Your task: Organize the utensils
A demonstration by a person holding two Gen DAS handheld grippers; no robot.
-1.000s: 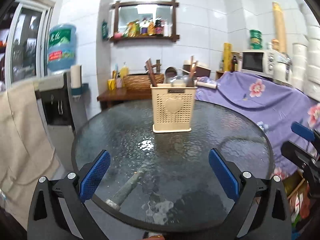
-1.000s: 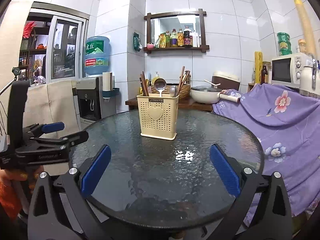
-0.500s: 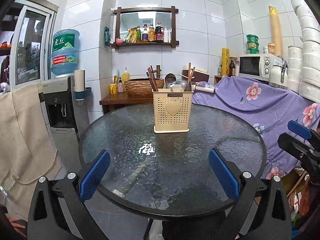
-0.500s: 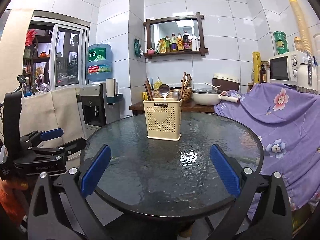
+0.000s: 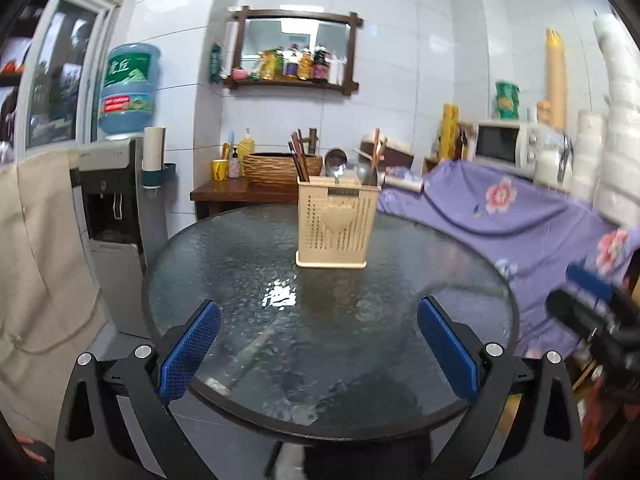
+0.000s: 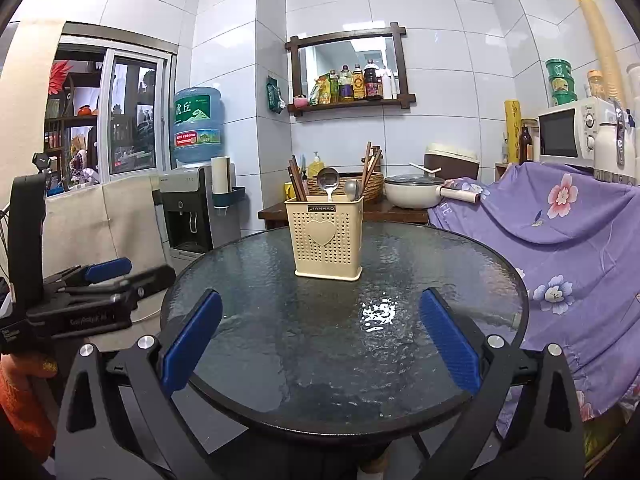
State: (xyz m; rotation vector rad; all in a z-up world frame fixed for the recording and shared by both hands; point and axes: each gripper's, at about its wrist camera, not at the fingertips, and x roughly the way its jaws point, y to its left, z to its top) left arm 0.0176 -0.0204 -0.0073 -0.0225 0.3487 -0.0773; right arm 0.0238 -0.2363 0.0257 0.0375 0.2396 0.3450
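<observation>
L wrist view:
L gripper (image 5: 318, 354): fingers spread wide, nothing betw them, held low at near rim of surface (image 5: 400, 360).
Holder (image 5: 337, 227): beige, perforated, upright past mid-surface, well apart from fingers. Task's utensils all stand in it; none lying loose on the glass.
R gripper (image 5: 592, 312): seen from the side at right edge, blurred; opening not readable here.
Blur: whole view smeared, so fine counts unreliable here.

R wrist view:
R gripper (image 6: 320, 342): fingers wide open, empty, at near rim, aimed at holder (image 6: 327, 236).
L gripper (image 6: 96, 280): side-on at left, off the surface (image 6: 460, 272).
Counts: 1 holder; 2 spoons (image 6: 329, 182), bowls up, mid; 2 chopstick bunches, 1 left (image 6: 297, 182), 1 right (image 6: 370, 164). Sticks per bunch: overlap, can't tell.

Risks (judgement):
Tip-over: holder looks light plastic, tall load; a sideways pull on a utensil could tip or slide it on smooth glass.
Bundled grab: sticks packed tight, wide fingers may catch several, or drop one; it'd roll off the round surface.
Clash: both grippers reaching for same holder could collide.
Status: looks sorted, likely near done.
</observation>
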